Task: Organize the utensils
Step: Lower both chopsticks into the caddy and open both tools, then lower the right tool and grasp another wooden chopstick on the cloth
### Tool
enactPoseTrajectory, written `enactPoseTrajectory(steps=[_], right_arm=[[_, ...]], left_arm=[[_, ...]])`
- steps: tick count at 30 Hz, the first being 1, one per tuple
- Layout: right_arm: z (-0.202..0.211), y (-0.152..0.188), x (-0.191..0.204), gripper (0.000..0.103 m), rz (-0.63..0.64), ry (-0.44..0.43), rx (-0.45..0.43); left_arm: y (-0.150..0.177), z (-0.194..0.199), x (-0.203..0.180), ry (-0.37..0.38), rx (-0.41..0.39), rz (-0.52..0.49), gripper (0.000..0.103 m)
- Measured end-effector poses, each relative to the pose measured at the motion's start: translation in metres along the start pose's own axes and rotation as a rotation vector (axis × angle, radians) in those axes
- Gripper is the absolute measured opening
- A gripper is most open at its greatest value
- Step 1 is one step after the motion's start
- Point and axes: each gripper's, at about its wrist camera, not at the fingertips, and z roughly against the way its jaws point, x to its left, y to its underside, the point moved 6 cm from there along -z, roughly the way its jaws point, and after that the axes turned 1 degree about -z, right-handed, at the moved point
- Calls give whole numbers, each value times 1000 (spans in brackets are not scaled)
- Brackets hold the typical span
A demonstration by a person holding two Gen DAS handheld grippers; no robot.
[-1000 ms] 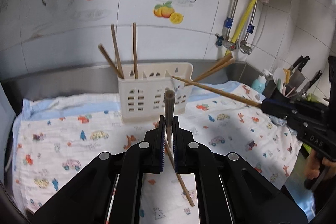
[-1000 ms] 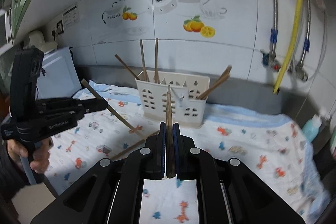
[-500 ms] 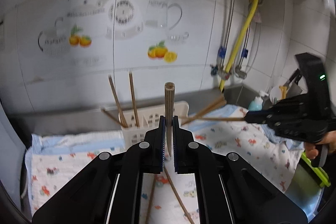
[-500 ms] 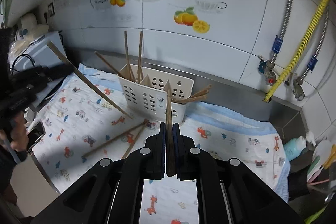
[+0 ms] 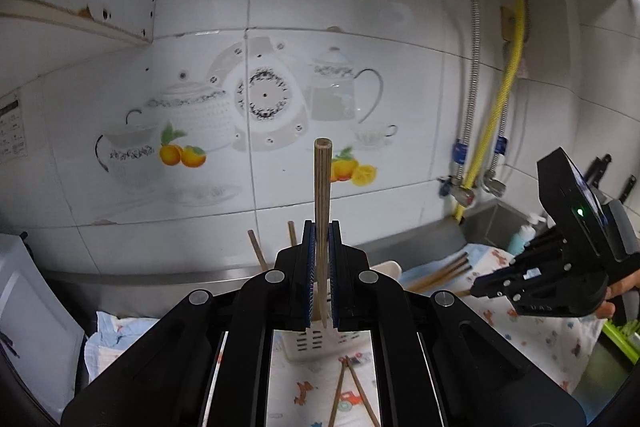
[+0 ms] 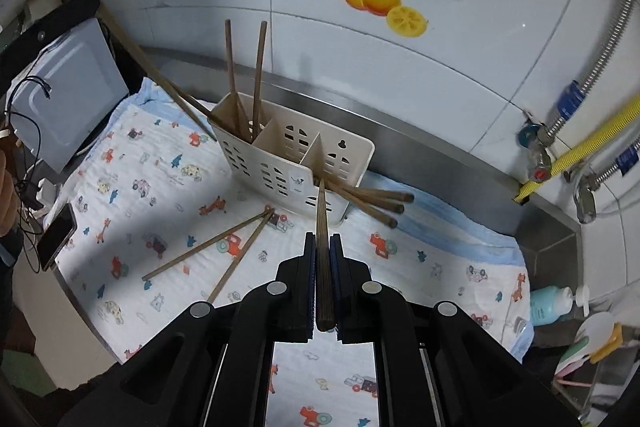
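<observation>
1. Right tongs clenched on a chopstick; its tip points at 12 o'clock, just above the right-hand compartment of the cream holder. To do the step well: line tip w/ that slot, lower steeply, let go only once the tip is inside the wall, so it doesn't skid off the rim.
2. Left tongs clenched on a second chopstick, held nearly upright, holder mostly hidden under the tongs. Judgement: keep it high & clear till the right one is in.
3. Counts, right wrist view: holder 1, w/ 3 compartments; 2 sticks upright in the left one; 3 leaning out toward 4 o'clock from the right one.
4. 2 loose chopsticks on the printed cloth on the bench, at 7 o'clock of the holder.
</observation>
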Motion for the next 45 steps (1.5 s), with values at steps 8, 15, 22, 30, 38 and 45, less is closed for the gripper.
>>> enactPoseTrajectory(steps=[8, 15, 22, 30, 38, 45], right_arm=[[-22, -18, -8, 7, -18, -24, 56], [-26, -25, -14, 9, -48, -46, 31], [-11, -25, -21, 23, -89, -50, -46], [9, 0, -15, 28, -124, -40, -169], [4, 46, 14, 35, -136, -6, -237], [-17, 94, 63, 35, -155, -28, -262]], left_arm=[[-5, -35, 14, -39, 27, 19, 5], [12, -66, 23, -50, 96, 52, 5], [30, -87, 31, -41, 156, 81, 5], [37, -81, 28, -23, 153, 81, 8], [40, -45, 27, -38, 109, 61, 31], [69, -4, 37, -34, 100, 92, 44]])
